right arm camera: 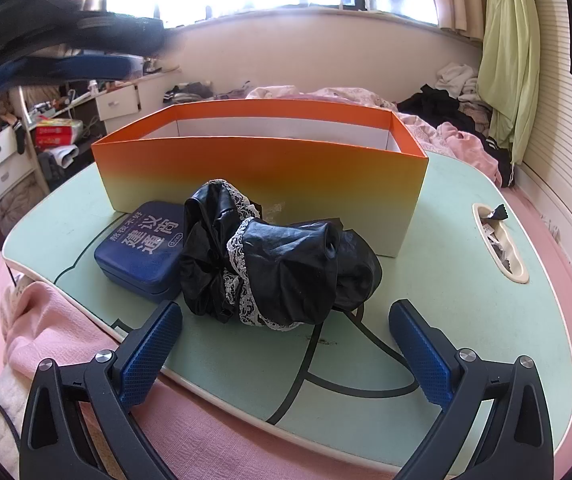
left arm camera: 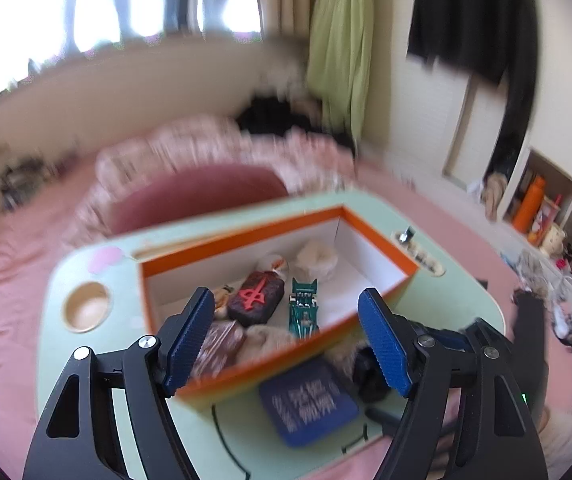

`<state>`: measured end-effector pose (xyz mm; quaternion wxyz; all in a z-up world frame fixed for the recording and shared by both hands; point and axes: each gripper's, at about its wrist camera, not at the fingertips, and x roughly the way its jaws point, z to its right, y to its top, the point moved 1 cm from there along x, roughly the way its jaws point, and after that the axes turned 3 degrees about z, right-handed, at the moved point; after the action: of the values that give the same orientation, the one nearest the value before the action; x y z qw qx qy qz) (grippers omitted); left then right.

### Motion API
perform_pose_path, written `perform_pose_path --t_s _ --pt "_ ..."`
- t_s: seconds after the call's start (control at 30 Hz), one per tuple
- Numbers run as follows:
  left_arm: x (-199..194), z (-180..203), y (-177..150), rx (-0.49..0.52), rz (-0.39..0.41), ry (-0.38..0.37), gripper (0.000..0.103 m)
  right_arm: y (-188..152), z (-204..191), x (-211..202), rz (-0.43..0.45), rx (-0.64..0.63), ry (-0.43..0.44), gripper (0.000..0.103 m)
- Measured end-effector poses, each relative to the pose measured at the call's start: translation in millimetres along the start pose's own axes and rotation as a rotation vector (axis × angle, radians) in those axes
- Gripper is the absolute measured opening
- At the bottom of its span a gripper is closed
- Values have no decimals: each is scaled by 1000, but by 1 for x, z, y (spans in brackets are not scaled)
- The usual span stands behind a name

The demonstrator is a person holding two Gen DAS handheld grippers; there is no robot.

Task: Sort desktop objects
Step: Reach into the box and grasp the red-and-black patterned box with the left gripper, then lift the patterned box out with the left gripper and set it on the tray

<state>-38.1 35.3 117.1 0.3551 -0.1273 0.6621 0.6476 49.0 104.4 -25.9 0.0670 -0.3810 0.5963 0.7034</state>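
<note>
An orange box (left arm camera: 246,229) (right arm camera: 262,168) stands on a pale green lap table (right arm camera: 466,280). In the left wrist view it holds a dark case with a red symbol (left arm camera: 256,298), a green toy car (left arm camera: 304,312) and several soft items. A blue tin (right arm camera: 142,246) (left arm camera: 308,402) and a crumpled black garment with lace trim (right arm camera: 278,268) lie in front of the box. My left gripper (left arm camera: 290,348) is open and empty, held above the box's near wall. My right gripper (right arm camera: 286,356) is open and empty, low at the table's front edge, just short of the garment.
The table rests on a pink bed (right arm camera: 206,436). It has a round cup recess (left arm camera: 86,306) at one end and a slot (right arm camera: 500,246) with small items at the other. Clothes (right arm camera: 442,108) are heaped behind, and shelves (left arm camera: 546,208) stand to the right.
</note>
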Motion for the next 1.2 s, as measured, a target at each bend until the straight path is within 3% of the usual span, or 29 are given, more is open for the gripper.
perform_pose_path --t_s 0.17,0.3,0.4,0.47,0.53,0.63,0.7,0.77,0.87,1.03,1.2 --pt "75 -9 15 -15 -260 2 75 3 -2 0 2 -1 1 103" --pt "115 -12 7 25 -366 87 75 2 -1 0 1 0 0 103" --pt "126 -17 2 0 -386 40 66 5 -1 2 -1 0 2 103" --pt "126 -21 1 -38 -389 -18 50 4 -1 2 1 0 4 103" --pt "122 -22 -1 -55 -394 -53 41 5 -1 3 2 -1 4 103" --pt "117 -21 -3 11 -385 11 41 4 -1 3 1 1 4 103" --pt "128 -25 -7 61 -425 147 42 4 -1 3 0 1 4 103" --pt "128 -24 -8 70 -448 172 41 4 -2 3 1 -3 2 103" --pt "121 -7 -11 165 -441 193 41 7 -3 6 -1 2 6 103" --pt "113 -11 -9 141 -409 144 41 9 -3 7 0 2 5 103" --pt "81 -24 9 2 -231 43 41 8 -3 7 2 2 4 103"
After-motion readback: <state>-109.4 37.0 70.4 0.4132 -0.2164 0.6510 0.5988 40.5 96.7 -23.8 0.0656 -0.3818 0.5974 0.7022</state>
